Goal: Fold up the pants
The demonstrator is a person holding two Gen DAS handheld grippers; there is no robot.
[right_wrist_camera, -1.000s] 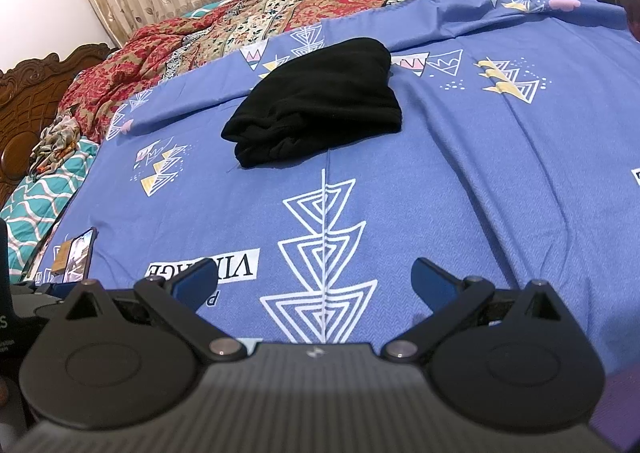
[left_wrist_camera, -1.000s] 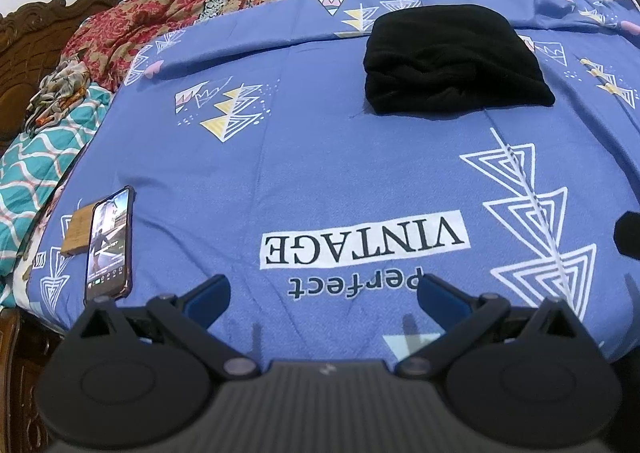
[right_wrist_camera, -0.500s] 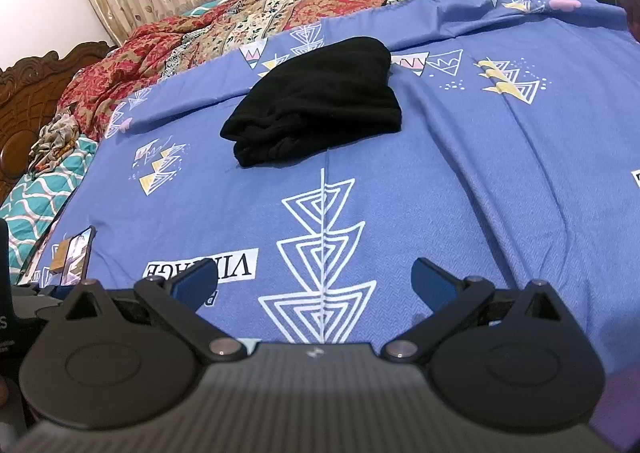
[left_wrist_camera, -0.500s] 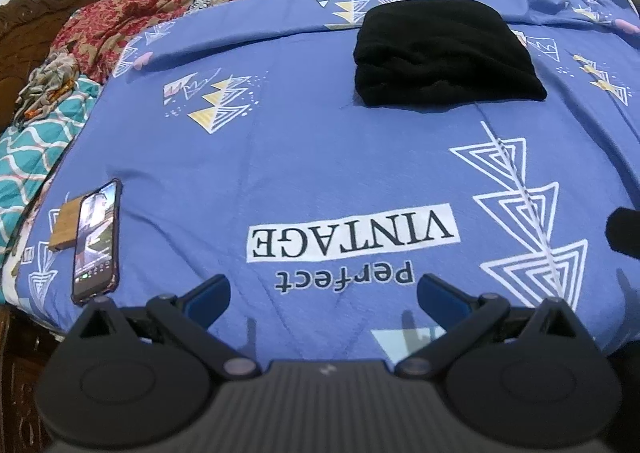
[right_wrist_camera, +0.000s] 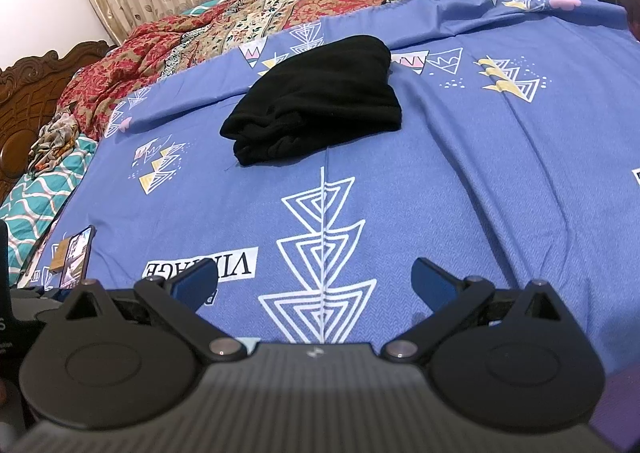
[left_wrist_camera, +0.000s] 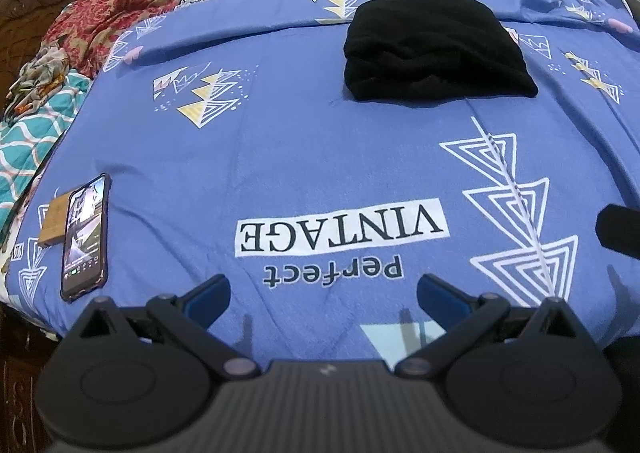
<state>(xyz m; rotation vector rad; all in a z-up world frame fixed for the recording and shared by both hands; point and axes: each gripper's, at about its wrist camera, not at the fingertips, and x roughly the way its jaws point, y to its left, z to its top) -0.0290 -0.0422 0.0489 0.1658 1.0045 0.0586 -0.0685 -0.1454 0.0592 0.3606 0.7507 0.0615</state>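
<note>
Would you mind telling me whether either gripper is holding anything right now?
Nothing is held: the left gripper and right gripper are open, away from the folded black pants.

The black pants (left_wrist_camera: 436, 49) lie folded into a compact, thick bundle on the blue bedsheet (left_wrist_camera: 304, 141), toward its far edge, layered folds facing the near edge, rounded end pointing away

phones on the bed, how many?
1. The phone lies screen-up near the bedsheet's left edge, partly over a small brown block, far from the folded pants. None other visible.
</note>
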